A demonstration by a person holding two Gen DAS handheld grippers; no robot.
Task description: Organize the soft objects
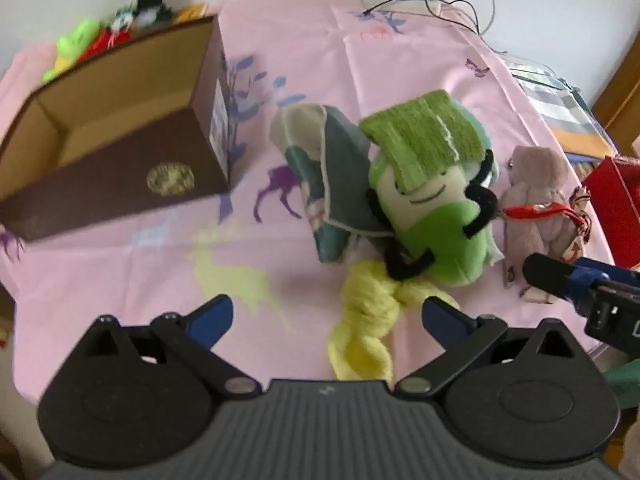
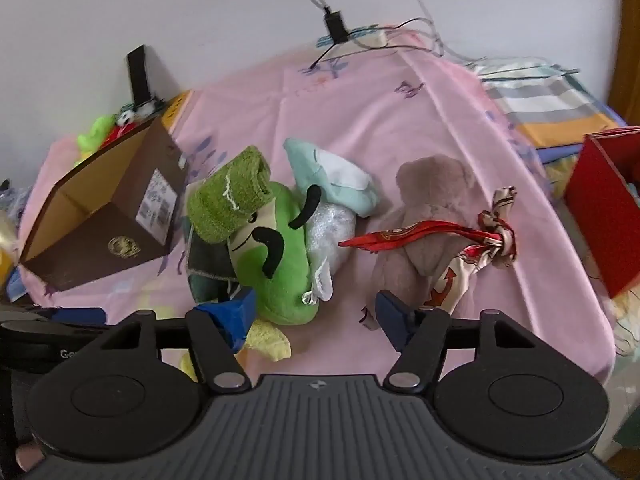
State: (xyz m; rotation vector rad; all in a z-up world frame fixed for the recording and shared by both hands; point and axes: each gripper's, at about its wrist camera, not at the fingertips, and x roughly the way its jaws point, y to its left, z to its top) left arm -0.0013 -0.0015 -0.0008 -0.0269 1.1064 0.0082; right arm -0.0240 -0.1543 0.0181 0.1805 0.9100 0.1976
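On pink bedsheet (image 1: 400, 72) | white wall (image 2: 200, 8) behind | left tongs (image 1: 327, 322) apart | right tongs (image 2: 316, 314) apart

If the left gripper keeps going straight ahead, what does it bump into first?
Probably the yellow yarn skein, lying just ahead between the open left gripper fingers; the green plush sits beyond it.

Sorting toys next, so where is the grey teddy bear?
In both views the grey teddy bear lies on the pink sheet, right of the green plush, before the red box.
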